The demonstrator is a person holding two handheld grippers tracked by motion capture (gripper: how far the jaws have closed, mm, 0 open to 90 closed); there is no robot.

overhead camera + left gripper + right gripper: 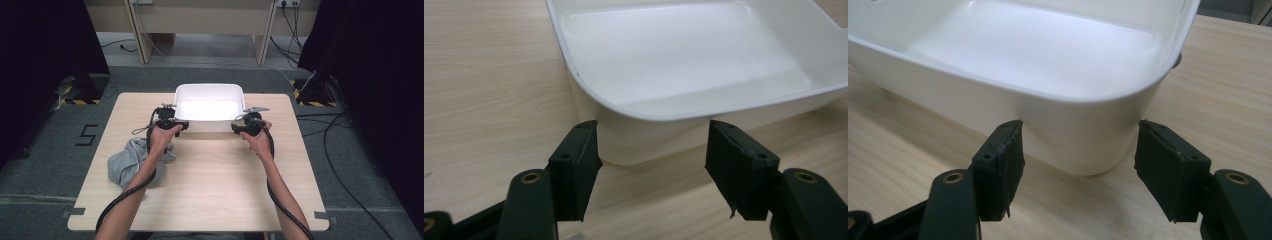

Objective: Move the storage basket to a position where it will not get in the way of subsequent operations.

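White tub at the far middle of the wooden table. Left gripper at its near left corner, jaws wide apart, holding nothing. Right gripper at its near right corner, jaws wide too, holding nothing. Grey cloth under the left arm, near the table's left edge.

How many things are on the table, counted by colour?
White: 1, the tub
Grey: 1, the cloth
Black: 2, the left gripper and the right gripper, held at the tub's near corners
Total: 4
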